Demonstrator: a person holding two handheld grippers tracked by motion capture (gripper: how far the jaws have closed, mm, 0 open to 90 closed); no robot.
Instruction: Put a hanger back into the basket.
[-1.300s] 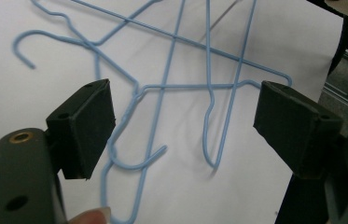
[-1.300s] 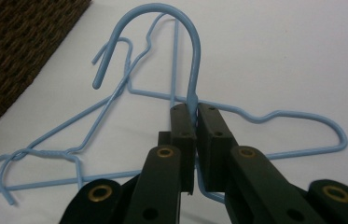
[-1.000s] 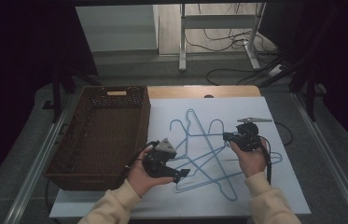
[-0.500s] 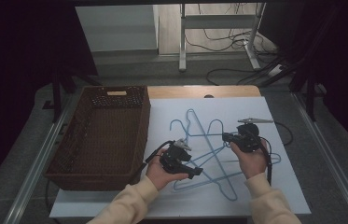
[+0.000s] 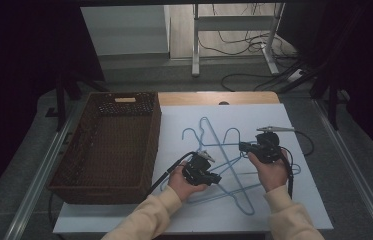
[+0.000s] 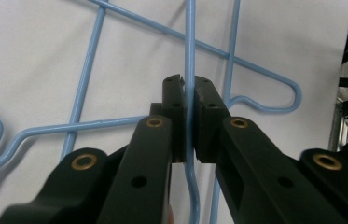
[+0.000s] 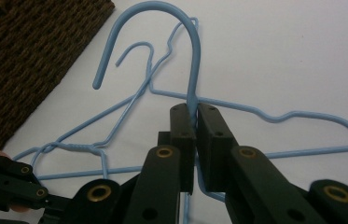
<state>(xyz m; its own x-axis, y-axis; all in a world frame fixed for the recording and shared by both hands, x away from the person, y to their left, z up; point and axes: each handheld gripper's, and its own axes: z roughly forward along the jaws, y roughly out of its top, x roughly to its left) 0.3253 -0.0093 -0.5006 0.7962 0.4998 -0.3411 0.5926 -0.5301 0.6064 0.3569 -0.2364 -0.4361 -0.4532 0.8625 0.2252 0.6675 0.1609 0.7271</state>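
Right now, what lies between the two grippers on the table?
In the high view, crossed wires of the blue hangers on the white sheet span the gap between the left gripper and right gripper.

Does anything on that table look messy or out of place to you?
Yes: the blue wire hangers lie crossed over one another in a tangle on the white table, hooks pointing different ways, instead of stacked neatly. Each gripper, left and right, is shut on a wire. The basket beside them looks tidy.

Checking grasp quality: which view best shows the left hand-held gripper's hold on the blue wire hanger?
The left gripper view: the left hand-held gripper clamps the blue wire hanger close-up. The high view shows it small; the right gripper view, just its edge.
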